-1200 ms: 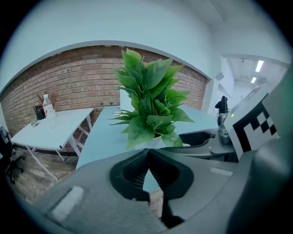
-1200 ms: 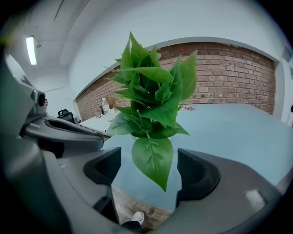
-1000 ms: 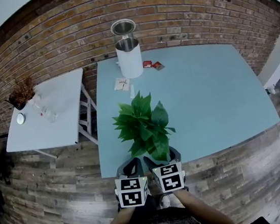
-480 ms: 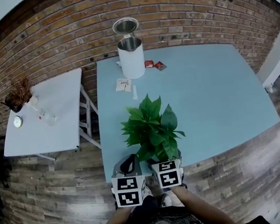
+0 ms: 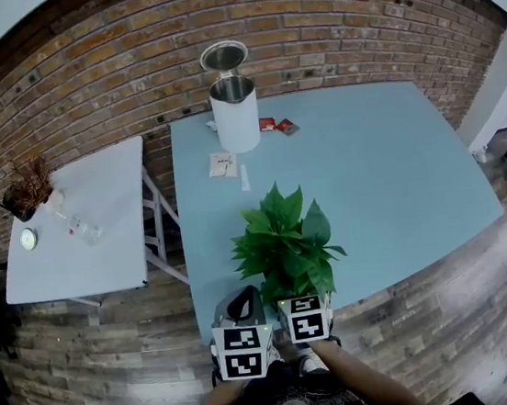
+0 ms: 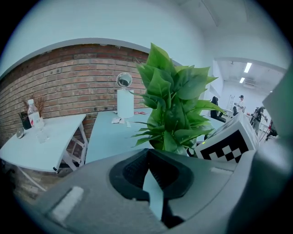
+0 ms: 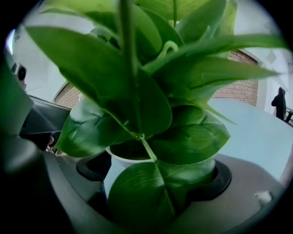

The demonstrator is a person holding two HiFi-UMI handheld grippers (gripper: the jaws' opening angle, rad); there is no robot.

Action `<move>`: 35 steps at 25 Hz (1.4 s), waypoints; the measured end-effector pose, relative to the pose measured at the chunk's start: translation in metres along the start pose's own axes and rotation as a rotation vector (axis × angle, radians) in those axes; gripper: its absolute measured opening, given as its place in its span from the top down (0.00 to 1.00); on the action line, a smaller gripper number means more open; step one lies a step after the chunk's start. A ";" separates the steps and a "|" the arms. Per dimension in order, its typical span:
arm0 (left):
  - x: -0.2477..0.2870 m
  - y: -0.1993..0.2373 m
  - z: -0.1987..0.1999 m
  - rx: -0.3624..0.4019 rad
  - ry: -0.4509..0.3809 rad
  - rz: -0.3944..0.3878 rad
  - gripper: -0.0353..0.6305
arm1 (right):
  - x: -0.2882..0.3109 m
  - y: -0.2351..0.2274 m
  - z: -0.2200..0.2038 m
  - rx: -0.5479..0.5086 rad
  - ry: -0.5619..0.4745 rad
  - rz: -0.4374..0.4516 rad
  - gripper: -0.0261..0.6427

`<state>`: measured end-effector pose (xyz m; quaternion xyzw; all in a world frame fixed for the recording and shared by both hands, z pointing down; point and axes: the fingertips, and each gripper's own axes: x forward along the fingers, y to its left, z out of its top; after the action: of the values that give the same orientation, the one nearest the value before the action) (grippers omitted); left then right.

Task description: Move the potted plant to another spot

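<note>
A leafy green potted plant (image 5: 287,243) stands on the blue table (image 5: 371,181) close to its near edge. My right gripper (image 5: 298,295) straddles the white pot (image 7: 116,176); its jaws are opening, and a sliver of space shows between the left pad (image 7: 91,167) and the pot. Leaves hide the right pad's contact. My left gripper (image 5: 241,299) hangs just left of the plant (image 6: 174,109), apart from it. Its jaws (image 6: 147,157) meet at the tips with nothing between them.
A tall white canister (image 5: 235,111) with a round lid (image 5: 223,57) stands at the table's far edge, with paper slips (image 5: 222,164) and red packets (image 5: 276,126) nearby. A white side table (image 5: 81,229) at left carries a dried plant (image 5: 22,192). A brick wall runs behind.
The plant and my right gripper have shifted a little to the right and toward the near edge. The left gripper has drawn slightly away from the plant's left side.
</note>
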<state>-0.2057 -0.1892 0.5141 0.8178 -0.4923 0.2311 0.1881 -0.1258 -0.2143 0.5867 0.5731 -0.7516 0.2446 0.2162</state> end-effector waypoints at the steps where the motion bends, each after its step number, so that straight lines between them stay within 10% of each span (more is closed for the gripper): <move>1: 0.001 0.000 0.000 0.009 0.000 -0.007 0.95 | 0.001 -0.001 0.001 -0.003 -0.005 -0.011 0.21; 35: 0.018 -0.018 0.007 -0.038 -0.039 0.080 0.95 | 0.005 -0.020 0.007 -0.146 -0.025 0.082 0.24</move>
<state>-0.1805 -0.1982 0.5170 0.7981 -0.5325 0.2131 0.1848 -0.1076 -0.2266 0.5870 0.5277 -0.7929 0.1906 0.2380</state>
